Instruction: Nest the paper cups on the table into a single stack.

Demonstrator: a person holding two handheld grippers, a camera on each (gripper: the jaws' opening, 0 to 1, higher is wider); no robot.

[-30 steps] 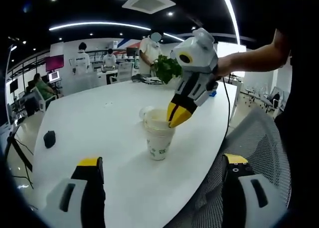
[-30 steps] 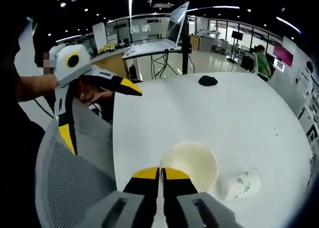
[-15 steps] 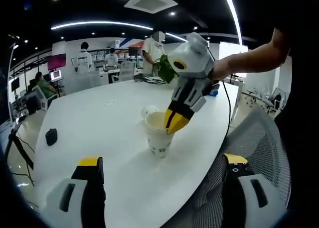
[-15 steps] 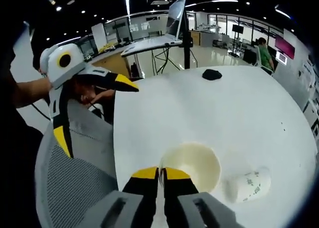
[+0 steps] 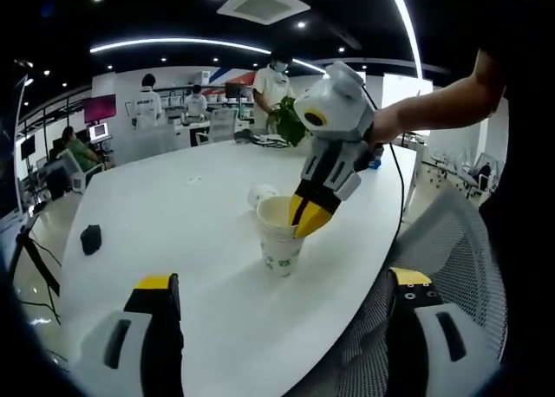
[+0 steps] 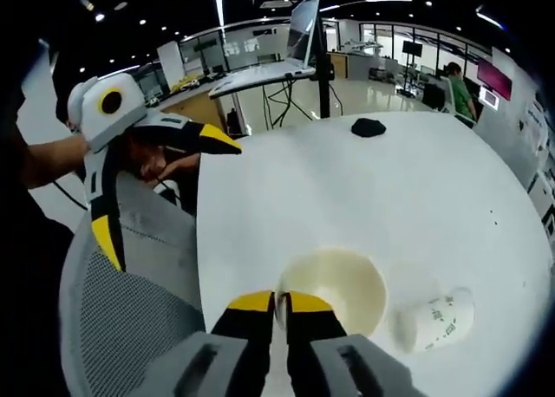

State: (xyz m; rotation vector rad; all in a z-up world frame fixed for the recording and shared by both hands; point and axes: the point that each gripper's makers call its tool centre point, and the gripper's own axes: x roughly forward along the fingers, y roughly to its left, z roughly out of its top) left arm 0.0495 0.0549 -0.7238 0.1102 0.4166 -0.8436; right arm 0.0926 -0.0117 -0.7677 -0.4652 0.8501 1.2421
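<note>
An upright cream paper cup (image 5: 279, 239) stands on the white table (image 5: 173, 215); a second rim line below its lip suggests one cup nested in another. My right gripper (image 5: 307, 218) comes down from the right and is shut on the near rim of the cup (image 6: 342, 280), its own jaws (image 6: 277, 300) pinching the lip. Another paper cup (image 5: 260, 193) lies on its side just behind; in the right gripper view this lying cup (image 6: 438, 317) sits right of the upright one. My left gripper (image 5: 282, 278) is wide open, short of the cup, holding nothing, and that left gripper (image 6: 169, 205) hovers off the table edge.
A grey mesh chair (image 5: 451, 241) stands against the table's near edge, the same chair (image 6: 121, 319) under the left gripper. A small black object (image 5: 90, 238) lies far left on the table. A plant (image 5: 290, 120), desks and several people stand beyond the far side.
The right gripper has stayed pinched on the cup's rim and has shifted only slightly with the cup. The left gripper has remained open and still.
</note>
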